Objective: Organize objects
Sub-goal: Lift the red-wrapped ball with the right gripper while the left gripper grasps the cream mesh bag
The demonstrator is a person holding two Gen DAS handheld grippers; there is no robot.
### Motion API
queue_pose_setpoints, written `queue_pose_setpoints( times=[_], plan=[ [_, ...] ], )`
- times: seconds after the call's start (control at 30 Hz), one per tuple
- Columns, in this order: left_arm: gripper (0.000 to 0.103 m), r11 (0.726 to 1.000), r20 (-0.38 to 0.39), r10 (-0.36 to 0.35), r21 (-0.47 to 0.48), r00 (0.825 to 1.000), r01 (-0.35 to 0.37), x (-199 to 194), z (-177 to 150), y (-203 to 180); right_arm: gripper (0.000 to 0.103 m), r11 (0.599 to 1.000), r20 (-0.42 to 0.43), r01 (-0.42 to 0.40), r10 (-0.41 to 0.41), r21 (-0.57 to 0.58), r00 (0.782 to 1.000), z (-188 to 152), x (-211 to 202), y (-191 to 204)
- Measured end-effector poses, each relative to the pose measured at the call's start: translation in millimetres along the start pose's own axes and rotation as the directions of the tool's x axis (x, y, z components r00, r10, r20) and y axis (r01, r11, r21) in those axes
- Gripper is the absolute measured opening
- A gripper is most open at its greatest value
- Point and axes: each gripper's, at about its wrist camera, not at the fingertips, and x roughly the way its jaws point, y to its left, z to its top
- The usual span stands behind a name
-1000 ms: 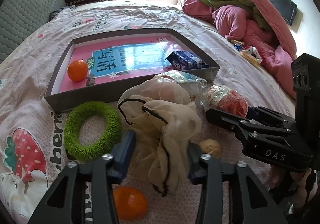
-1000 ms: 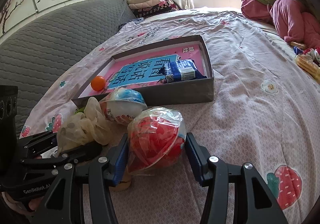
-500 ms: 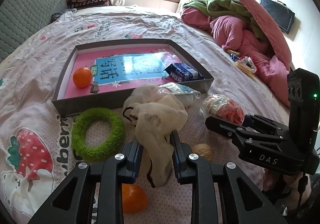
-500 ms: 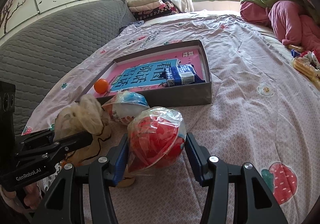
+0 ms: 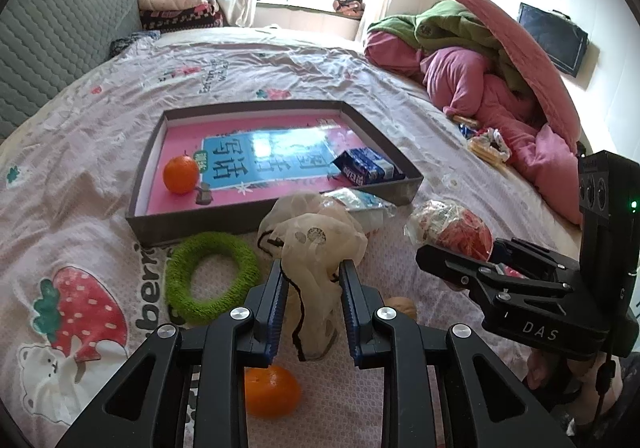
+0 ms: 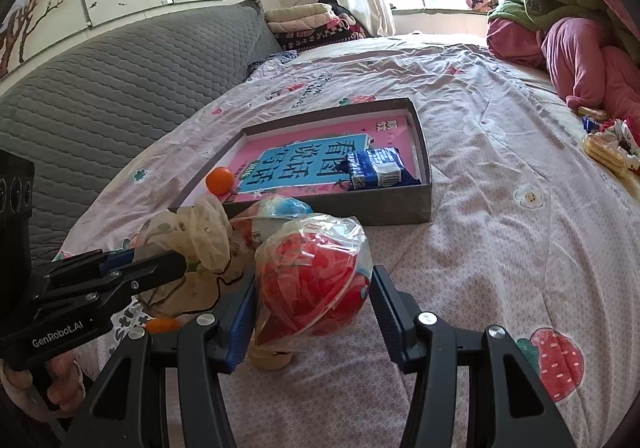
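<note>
My left gripper [image 5: 312, 272] is shut on a beige mesh bag [image 5: 316, 240] and holds it lifted above the bedspread; the bag also shows in the right wrist view [image 6: 204, 228]. My right gripper [image 6: 312, 280] is shut on a red item wrapped in clear plastic [image 6: 316, 268], also seen in the left wrist view [image 5: 452, 228]. A grey box [image 5: 188, 220] with a pink and blue bottom lies ahead; it holds an orange [image 5: 181, 174] and a blue packet [image 5: 366, 165].
A green fuzzy ring [image 5: 210, 276] and a second orange [image 5: 272, 392] lie on the bedspread near my left gripper. A blue-and-white wrapped item [image 6: 280, 208] leans at the box front. A small beige object [image 5: 400, 306] lies between the grippers. Pink and green bedding [image 5: 492, 60] is piled at the right.
My left gripper closed on the mesh bag and raised it off the bed. My right gripper kept its hold on the red wrapped item and rose slightly.
</note>
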Motion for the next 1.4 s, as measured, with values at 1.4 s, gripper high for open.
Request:
queue_pose_setpoints(
  times=[1.4],
  plan=[
    [0.011,0.999,0.159,0.039,-0.030,0.987,-0.035,-45.0,20.3,15.4,0.054,0.998,0.089,-0.015,0.020,-0.055,0.996,22.3,-30.4,24.4]
  ],
)
